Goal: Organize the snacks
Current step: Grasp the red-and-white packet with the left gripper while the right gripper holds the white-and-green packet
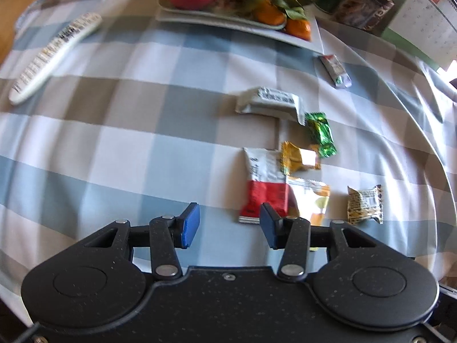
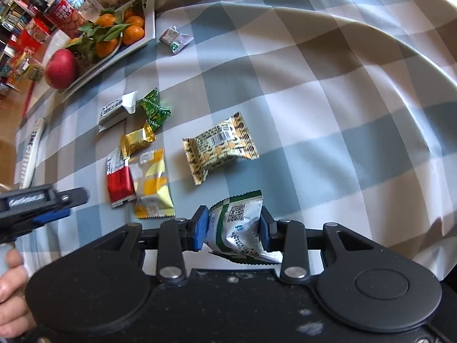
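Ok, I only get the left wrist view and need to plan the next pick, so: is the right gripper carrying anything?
Observer: Yes, the right gripper is clamped on a crinkled white and green foil snack packet.
Operator: Is it resting on the table?
Observer: I cannot tell; it sits between the blue pads over the blue and white checked tablecloth.
Operator: Any snack I might miss?
Observer: The yellow patterned snack packet with a barcode lies alone, apart from the cluster.
Operator: And my own gripper?
Observer: The left gripper shows at the right view's left edge, its fingers empty.
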A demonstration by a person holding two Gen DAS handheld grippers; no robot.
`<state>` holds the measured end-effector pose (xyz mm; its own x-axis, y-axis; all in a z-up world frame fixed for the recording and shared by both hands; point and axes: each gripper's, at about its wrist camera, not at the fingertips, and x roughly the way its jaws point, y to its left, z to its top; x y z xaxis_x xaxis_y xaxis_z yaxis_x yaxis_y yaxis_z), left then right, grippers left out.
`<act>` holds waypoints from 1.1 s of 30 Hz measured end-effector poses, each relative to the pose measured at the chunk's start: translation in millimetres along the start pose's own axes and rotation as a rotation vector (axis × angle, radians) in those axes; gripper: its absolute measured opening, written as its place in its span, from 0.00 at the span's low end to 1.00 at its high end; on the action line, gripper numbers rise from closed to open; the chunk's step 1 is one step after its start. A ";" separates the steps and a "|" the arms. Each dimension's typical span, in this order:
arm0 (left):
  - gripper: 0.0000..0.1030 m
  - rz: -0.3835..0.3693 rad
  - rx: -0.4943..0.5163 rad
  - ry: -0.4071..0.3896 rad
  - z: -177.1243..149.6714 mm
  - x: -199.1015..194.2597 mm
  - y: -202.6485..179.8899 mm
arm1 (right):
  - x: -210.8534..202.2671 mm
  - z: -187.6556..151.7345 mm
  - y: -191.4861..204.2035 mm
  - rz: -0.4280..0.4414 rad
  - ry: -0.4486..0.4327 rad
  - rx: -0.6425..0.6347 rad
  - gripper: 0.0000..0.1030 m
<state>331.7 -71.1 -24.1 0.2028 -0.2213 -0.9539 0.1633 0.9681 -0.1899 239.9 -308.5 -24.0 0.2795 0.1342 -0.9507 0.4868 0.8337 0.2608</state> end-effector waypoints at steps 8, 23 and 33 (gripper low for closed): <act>0.53 0.014 0.010 -0.048 -12.8 11.0 -6.6 | -5.5 2.8 -0.5 0.018 0.018 -0.014 0.36; 0.57 0.094 0.137 -0.088 -15.0 27.4 -35.7 | -10.7 2.7 2.2 0.054 0.045 -0.033 0.37; 0.58 0.077 0.074 -0.058 1.0 31.8 -37.2 | -10.5 5.3 0.9 0.078 0.057 -0.015 0.37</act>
<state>333.1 -114.2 -47.1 0.2731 -0.1554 -0.9494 0.2152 0.9717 -0.0972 241.8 -312.0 -12.9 0.2684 0.2289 -0.9357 0.4524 0.8276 0.3322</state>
